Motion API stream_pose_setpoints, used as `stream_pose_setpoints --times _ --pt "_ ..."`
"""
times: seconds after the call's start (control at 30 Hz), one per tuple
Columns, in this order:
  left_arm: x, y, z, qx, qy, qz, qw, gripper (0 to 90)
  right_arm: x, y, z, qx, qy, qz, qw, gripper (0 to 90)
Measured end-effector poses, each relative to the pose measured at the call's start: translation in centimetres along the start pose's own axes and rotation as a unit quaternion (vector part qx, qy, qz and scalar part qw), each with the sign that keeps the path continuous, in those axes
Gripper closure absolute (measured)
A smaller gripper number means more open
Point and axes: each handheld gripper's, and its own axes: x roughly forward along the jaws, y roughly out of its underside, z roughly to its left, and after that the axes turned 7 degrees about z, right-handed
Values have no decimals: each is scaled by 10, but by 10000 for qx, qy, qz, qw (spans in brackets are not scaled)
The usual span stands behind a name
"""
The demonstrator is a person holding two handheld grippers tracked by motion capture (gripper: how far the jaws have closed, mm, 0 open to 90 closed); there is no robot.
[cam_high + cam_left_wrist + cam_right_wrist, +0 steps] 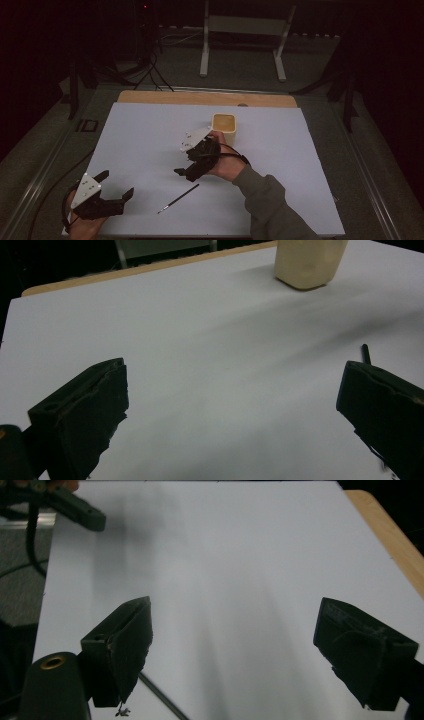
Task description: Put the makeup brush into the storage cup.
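Nearest the person, the left gripper [116, 185] sits at the near left corner of the white bench [145, 135], its fingers [85, 410] spread wide and released, with nothing between them. In the left gripper view bare white surface lies between those fingers, and the dark tip of a thin brush [366, 353] pokes up just behind the finger on that view's right.

A little farther in, the brush [178, 198] lies flat on the bench, slanting, ahead and to the right of the left fingers and just on the near side of the right gripper [186, 165]. It touches neither gripper. In the right gripper view its thin shaft [161, 697] runs along the surface under and beside the finger on that view's left, close to it but apart.

The right gripper is held over the middle of the bench, its fingers [122, 645] also released and wide apart, holding nothing.

Farther still, just beyond the right hand [226, 165], stands an upright tan cup [223, 126], open at the top. Past it runs the wooden far edge of the bench [207, 98].
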Motion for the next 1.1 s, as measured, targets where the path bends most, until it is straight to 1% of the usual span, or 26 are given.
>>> stream_pose_setpoints --times 0.2,0.23,0.27,0.33,0.47,0.6,0.63,0.67,0.7,0.73,0.8,0.83,0.87,0.9,0.97,1.0,1.03,1.07,1.1 --pt "0 0 0 -9 2 0 10000 16 2 -4 3 -248 -61 265 9993 157" --pt "0 0 0 -9 2 0 10000 16 2 -4 3 -248 -61 265 9993 157" --pt "0 0 0 -8 6 5 10000 16 3 -6 4 -346 -47 384 9987 157" --pt "0 0 0 -13 7 -2 10000 16 4 -8 3 -437 -58 491 9978 156" --pt "0 0 0 -13 1 3 10000 16 6 -10 3 -573 -29 697 9959 157" --pt "0 0 0 -3 -2 1 10000 16 7 -12 4 -707 -102 941 9930 159" --pt "0 0 0 -3 -2 1 10000 16 7 -12 4 -707 -102 941 9930 159" --pt "0 0 0 -3 -2 1 10000 16 7 -12 4 -794 -125 1014 9916 159" --pt "0 0 0 -3 -1 1 10000 16 7 -12 4 -794 -125 1014 9916 160" --pt "0 0 0 0 2 4 10000 16 7 -13 5 -879 -162 1143 9894 160" --pt "0 0 0 -3 0 1 10000 16 8 -14 5 -960 -180 1268 9871 161" --pt "0 0 0 -1 0 2 10000 16 8 -15 6 -1009 -224 1383 9850 162" --pt "0 0 0 2 2 5 10000 16 8 -15 6 -1026 -246 1449 9838 162" --pt "0 0 0 -2 3 4 10000 16 8 -15 6 -1026 -246 1449 9838 162" --pt "0 0 0 7 2 14 10000 16 8 -16 8 -1082 -260 1520 9821 163" --pt "1 0 0 15 6 14 10000 16 9 -17 9 -1158 -250 1607 9799 163" --pt "1 0 0 16 9 14 10000 16 10 -17 9 -1199 -265 1649 9786 163" --pt "1 0 0 17 12 15 10000 16 10 -17 9 -1199 -265 1649 9786 163" --pt "1 0 0 15 10 16 10000 16 10 -18 10 -1254 -283 1689 9772 163"
